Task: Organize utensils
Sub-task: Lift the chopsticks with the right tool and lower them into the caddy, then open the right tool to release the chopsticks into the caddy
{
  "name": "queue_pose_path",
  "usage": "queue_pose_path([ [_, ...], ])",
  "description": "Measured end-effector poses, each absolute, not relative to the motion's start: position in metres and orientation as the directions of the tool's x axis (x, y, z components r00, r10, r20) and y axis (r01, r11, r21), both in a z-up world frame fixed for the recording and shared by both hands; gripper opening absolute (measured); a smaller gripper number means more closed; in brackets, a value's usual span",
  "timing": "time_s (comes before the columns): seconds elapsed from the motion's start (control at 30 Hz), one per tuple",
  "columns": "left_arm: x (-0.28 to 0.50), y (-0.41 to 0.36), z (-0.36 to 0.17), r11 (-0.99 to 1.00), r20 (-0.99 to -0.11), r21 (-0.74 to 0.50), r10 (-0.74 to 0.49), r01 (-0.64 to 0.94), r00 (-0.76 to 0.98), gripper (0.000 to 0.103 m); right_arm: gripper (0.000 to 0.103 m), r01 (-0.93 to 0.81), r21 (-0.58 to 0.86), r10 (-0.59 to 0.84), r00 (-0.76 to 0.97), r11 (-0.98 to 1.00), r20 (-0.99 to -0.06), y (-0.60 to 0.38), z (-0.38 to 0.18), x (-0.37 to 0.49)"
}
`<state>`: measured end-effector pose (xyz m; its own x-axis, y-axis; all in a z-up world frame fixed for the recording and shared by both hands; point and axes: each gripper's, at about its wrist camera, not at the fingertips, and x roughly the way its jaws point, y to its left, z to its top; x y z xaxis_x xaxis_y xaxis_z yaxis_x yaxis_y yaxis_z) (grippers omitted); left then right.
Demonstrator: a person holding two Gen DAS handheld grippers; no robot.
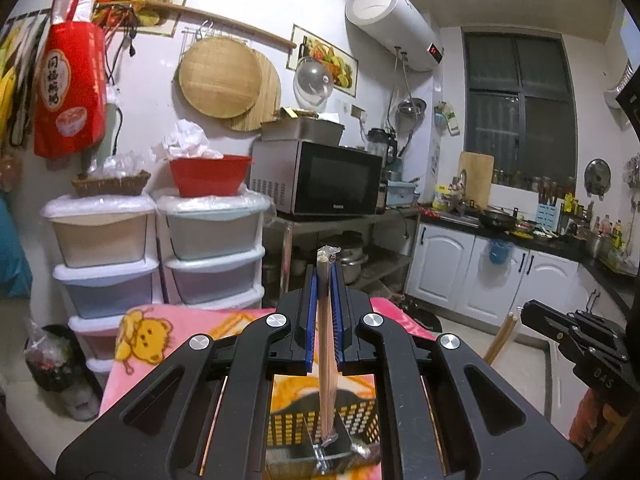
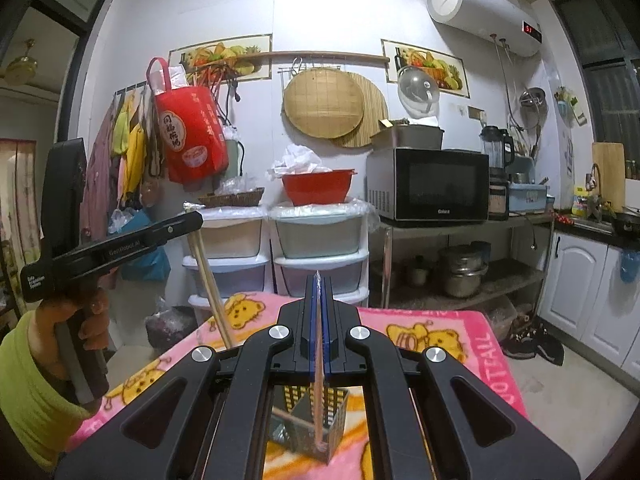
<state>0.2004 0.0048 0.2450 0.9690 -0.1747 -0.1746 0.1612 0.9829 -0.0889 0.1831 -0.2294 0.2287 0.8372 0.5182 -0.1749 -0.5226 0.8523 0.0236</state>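
Chopsticks, wrapped bundle (image 1: 326,320): clamped upright btwn blue pads of left gripper (image 1: 327,300), jaws closed tight on it; clear wrap shows at top end, lower end hangs over utensil basket (image 1: 288,424)
Chopsticks, 2nd set (image 2: 318,344): thin, pinched btwn blue pads of right gripper (image 2: 319,320), jaws together on it; lower tip reaches down into perforated metal basket, seen in right wrist view at (image 2: 338,408)
Basket: sits on pink bear-print blanket (image 1: 148,332) w/ orange patches, directly below both grippers; a metal utensil lies at its near edge, type unclear
Left gripper in right wrist view: seen from side, held by hand (image 2: 86,320), green sleeve; its bundle slants down toward blanket
Right gripper in left wrist view: at far right edge, a stick end showing beside it
Beyond blanket: stacked plastic drawer units (image 1: 212,256), two columns; wicker tray (image 1: 110,184) on left column, red bowl (image 1: 210,174) w/ white plastic on right column
Metal rack w/ microwave (image 1: 320,178) on top, pots on lower shelf
Wall: red bag (image 1: 70,92), round bamboo lids (image 1: 220,76), glass lid, food posters, water heater (image 1: 394,26)
Far right: white cabinets (image 1: 480,276), dark counter w/ wok, sink, cutting board; window (image 1: 520,104)
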Motion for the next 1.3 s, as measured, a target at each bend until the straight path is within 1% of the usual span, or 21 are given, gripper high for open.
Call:
queue_pose_path([
  [0.1, 0.208, -0.002, 0.247, 0.986, -0.168, -0.074, -0.162, 0.151, 0.972, 0.004, 0.002, -0.521, 0.020, 0.517, 0.841, 0.853, -0.158, -0.227, 0.236, 0.189],
  [0.3, 0.224, -0.009, 0.240, 0.987, -0.188, -0.070, -0.154, 0.143, 0.970, 0.004, 0.002, -0.528, -0.009, 0.521, 0.841, 0.849, -0.146, -0.215, 0.251, 0.203],
  [0.53, 0.242, -0.008, 0.219, 0.986, -0.228, -0.095, -0.153, 0.134, 0.962, 0.004, 0.002, -0.528, -0.017, 0.518, 0.838, 0.849, -0.171, -0.201, 0.249, 0.225],
  [0.83, 0.255, -0.007, 0.188, 0.981, -0.278, -0.130, -0.174, 0.142, 0.945, 0.004, 0.002, -0.513, 0.032, 0.503, 0.827, 0.858, -0.252, -0.193, 0.217, 0.256],
  [1.13, 0.261, -0.007, 0.159, 0.979, -0.335, -0.146, -0.185, 0.142, 0.924, 0.004, 0.002, -0.514, 0.086, 0.514, 0.801, 0.853, -0.307, -0.187, 0.186, 0.267],
  [1.3, 0.262, -0.009, 0.148, 0.978, -0.352, -0.147, -0.188, 0.144, 0.917, 0.004, 0.002, -0.514, 0.098, 0.515, 0.792, 0.852, -0.329, -0.183, 0.174, 0.269],
])
